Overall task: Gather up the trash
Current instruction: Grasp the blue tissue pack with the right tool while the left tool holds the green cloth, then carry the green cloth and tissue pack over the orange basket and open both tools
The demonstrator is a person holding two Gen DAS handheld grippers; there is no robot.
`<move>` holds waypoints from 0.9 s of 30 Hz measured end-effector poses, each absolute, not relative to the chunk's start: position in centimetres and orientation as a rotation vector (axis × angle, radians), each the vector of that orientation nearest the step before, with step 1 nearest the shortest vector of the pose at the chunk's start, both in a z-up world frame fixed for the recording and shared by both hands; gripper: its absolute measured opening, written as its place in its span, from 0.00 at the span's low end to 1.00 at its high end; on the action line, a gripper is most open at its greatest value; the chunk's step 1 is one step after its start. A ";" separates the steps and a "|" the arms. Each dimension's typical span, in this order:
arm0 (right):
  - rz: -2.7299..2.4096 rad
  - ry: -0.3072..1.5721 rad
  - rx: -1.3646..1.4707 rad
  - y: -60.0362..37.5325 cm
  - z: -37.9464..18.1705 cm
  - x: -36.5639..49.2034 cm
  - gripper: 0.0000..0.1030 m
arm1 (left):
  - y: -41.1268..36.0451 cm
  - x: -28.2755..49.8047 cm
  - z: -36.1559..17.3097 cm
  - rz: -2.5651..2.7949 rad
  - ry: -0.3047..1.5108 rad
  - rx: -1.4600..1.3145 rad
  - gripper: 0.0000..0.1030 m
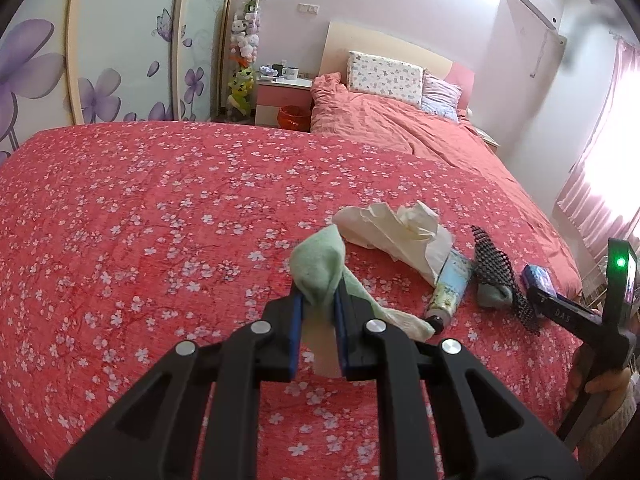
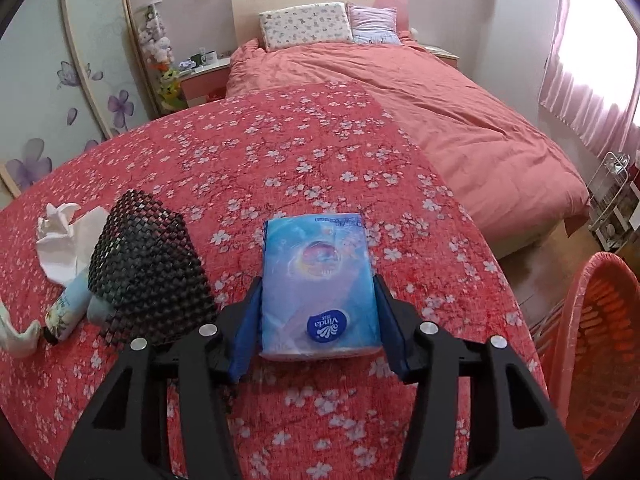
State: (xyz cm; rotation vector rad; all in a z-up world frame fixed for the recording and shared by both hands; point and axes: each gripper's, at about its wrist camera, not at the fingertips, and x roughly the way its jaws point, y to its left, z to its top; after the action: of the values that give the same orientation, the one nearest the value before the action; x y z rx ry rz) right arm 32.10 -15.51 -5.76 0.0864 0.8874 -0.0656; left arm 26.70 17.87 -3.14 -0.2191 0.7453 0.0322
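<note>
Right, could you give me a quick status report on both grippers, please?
Left gripper shut on green sock. Right gripper around tissue pack, fingers at its sides. Crumpled tissue on bed. Orange basket at right, path unobstructed.

We look forward, close and low, along each claw toward the headboard; both views share the bed.

Pink bed, floral wardrobe, seemingly bright curtained window.

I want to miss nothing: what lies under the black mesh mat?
Under the black mesh mat a grey-green cloth pokes out, beside the tube. How far it runs underneath is hidden.
</note>
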 end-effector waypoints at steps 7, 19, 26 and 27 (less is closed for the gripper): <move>-0.046 0.836 0.124 -16.4 -4.2 29.4 0.51 | 16.8 25.6 -1.9 0.007 0.726 -0.206 0.14; -0.046 0.721 0.157 -18.4 -0.5 24.3 0.51 | 13.1 22.9 0.9 -0.065 0.690 -0.178 0.14; -0.061 0.654 0.163 -19.8 1.3 21.4 0.51 | 9.4 21.8 2.6 -0.137 0.674 -0.157 0.14; -0.065 0.646 0.163 -20.1 1.5 21.0 0.51 | 8.9 21.7 2.8 -0.149 0.671 -0.154 0.14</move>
State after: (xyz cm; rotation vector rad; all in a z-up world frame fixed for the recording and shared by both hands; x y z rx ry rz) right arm 21.00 -20.05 1.49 0.1629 0.6455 -0.0654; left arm 21.71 8.89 2.75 -0.1537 0.6715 -0.1490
